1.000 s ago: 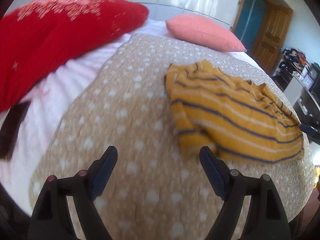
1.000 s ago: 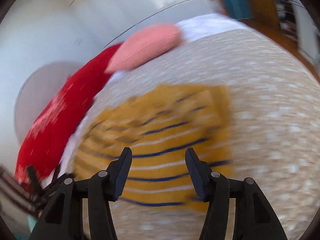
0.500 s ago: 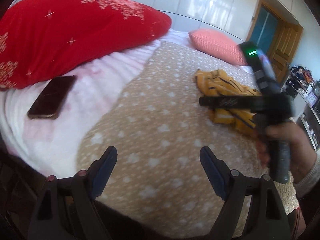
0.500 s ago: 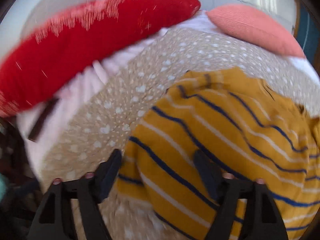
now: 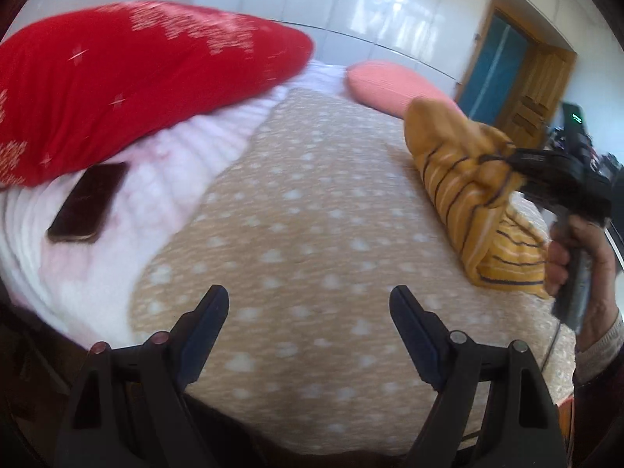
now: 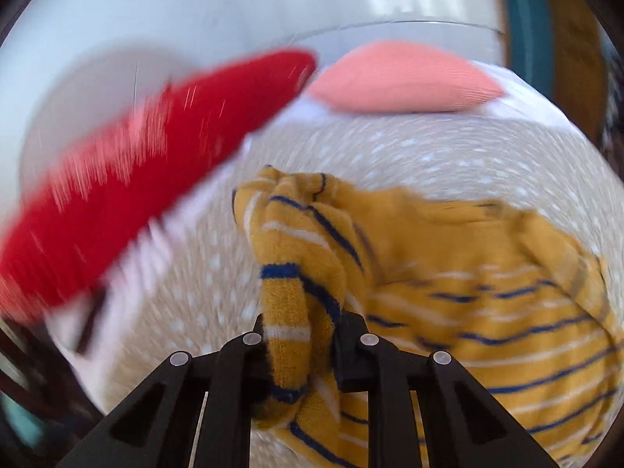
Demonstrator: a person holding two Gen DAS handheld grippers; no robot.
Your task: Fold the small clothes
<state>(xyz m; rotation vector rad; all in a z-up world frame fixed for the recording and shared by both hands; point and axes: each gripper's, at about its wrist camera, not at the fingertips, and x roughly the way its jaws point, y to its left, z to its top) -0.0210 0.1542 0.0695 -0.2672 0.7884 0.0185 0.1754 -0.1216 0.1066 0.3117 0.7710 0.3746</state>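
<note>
A small yellow garment with navy and white stripes lies on the tan spotted blanket. My right gripper is shut on a bunched edge of the garment and lifts it; the rest trails on the bed. In the left wrist view the garment hangs from the right gripper at the right, held by a hand. My left gripper is open and empty, low over the blanket's near edge, well left of the garment.
A big red pillow lies at the far left and a pink pillow at the head of the bed. A dark phone rests on the white-pink sheet at the left. A wooden door stands at the back right.
My right gripper has shut on the garment's edge and raised it off the blanket. My left gripper stays open and has barely moved over the last half second.
</note>
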